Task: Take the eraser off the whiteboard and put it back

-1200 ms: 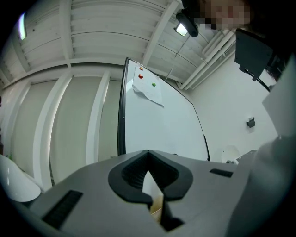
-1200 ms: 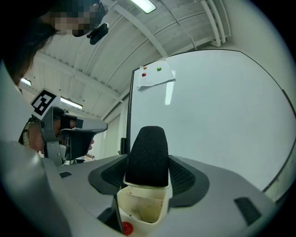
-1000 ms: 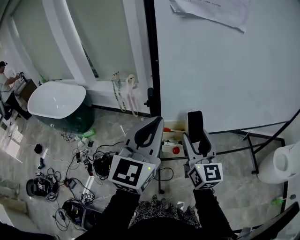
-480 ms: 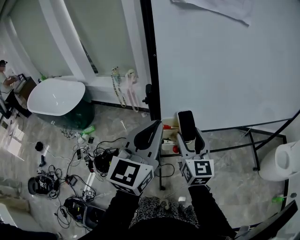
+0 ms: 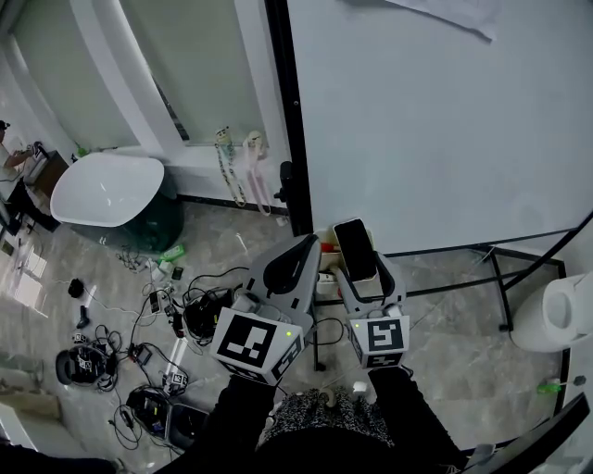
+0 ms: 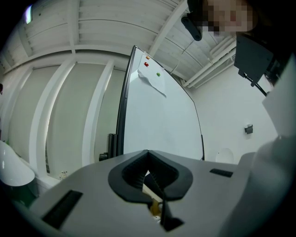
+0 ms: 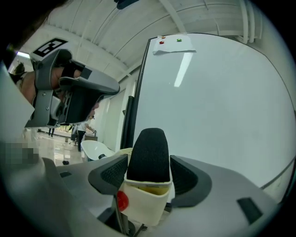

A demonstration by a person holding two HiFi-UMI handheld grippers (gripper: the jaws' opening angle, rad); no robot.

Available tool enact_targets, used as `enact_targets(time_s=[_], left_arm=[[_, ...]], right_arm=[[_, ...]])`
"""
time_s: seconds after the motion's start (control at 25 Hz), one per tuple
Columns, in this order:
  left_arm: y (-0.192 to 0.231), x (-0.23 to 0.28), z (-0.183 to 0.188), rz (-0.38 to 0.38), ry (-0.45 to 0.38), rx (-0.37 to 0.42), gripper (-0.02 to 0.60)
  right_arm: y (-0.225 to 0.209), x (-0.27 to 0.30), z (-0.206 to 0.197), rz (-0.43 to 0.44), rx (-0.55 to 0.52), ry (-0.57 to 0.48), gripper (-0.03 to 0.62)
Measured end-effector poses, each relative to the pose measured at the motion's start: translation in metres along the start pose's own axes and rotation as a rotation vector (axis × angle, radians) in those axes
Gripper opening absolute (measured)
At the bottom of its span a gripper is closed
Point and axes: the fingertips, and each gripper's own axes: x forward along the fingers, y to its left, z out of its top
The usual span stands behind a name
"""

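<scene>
My right tongs (image 5: 358, 267) grasp the eraser (image 5: 354, 248), its long axis along the jaws and pointing to the lower left corner of the whiteboard (image 5: 435, 120) ahead, while my left tongs (image 6: 149, 172) stay beside, clenched on nothing.

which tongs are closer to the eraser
Right. The right tongs are clamped on the eraser; the left tongs, shut and empty, sit just to its left, not touching it.

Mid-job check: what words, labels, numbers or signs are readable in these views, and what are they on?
No text is readable.
Sheet on the whiteboard: print too small and blurred.
Left gripper and right gripper cubes: square marker patterns, no letters.
Eraser: no label visible.
</scene>
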Motion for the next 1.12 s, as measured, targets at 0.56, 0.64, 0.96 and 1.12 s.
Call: enact_targets(time_s=[0.56,0.64,0.96,1.12], left_arm=[[-0.001,0.004,0.002,-0.012,-0.005,0.004,0.006],[0.0,0.004,0.002,-0.011,-0.008,0.006,0.006],[0.002,0.004,0.004,-0.008,-0.009,-0.003,0.006],[0.002,0.005,0.0,-0.01,-0.006,-0.005,0.006]], right_arm=[[-0.001,0.003,0.005,0.037,-0.032,0.044,0.284],[0.001,0.006,0.003,0.041,-0.055,0.071,0.285],[0.0,0.015,-0.002,0.013,-0.122,0.168,0.288],[0.002,0.014,-0.004,0.041,-0.139,0.17,0.296]])
